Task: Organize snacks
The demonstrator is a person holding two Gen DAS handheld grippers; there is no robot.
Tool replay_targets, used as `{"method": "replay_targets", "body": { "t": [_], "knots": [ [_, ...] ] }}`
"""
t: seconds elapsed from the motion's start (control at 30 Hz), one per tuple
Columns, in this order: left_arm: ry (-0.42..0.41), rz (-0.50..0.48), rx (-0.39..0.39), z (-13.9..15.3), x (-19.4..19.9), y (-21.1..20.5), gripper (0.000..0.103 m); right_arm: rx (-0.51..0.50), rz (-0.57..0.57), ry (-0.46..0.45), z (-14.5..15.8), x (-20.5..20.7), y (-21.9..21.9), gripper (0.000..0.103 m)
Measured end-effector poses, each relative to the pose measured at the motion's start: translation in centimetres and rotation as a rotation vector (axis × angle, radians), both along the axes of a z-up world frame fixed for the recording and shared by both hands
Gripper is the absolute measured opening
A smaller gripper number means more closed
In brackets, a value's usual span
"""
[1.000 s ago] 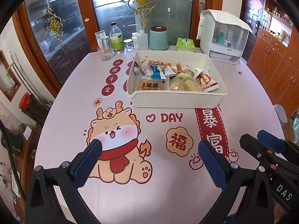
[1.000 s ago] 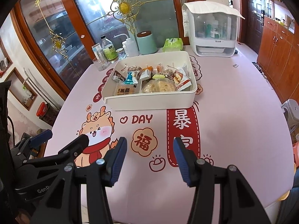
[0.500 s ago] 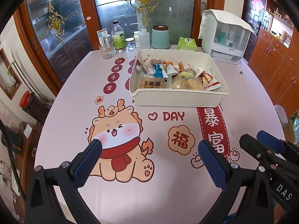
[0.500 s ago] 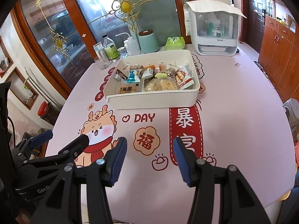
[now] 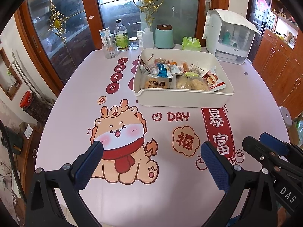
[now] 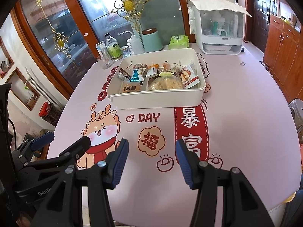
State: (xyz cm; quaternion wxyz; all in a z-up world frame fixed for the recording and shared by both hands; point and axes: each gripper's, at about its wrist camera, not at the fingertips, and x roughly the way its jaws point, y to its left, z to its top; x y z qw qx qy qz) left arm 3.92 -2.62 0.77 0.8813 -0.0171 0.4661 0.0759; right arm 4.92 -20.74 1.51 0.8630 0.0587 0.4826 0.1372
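Jaws of both the left gripper (image 5: 151,160) and right gripper (image 6: 152,157) apart, empty, above the table (image 5: 75,104), snack bin (image 5: 181,99) beyond.

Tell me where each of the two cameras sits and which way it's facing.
Left wrist: on the left gripper, angled down across the table at the white snack bin; its open blue fingers show, the right gripper at right.
Right wrist: on the right gripper, same aim, jaws open and empty, left gripper at left.
Shared: bin, dragon tablecloth.
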Motion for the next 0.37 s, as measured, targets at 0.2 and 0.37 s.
{"method": "replay_targets", "body": {
  "t": [0.2,0.37],
  "knots": [
    [0.001,0.001,0.0,0.04,0.08,-0.05,0.102,-0.001,0.0,0.001,-0.03,0.03,0.03,0.052],
    [0.001,0.001,0.0,0.04,0.08,-0.07,0.102,0.0,0.001,0.001,-0.03,0.1,-0.03,0.052]
  ]
}}
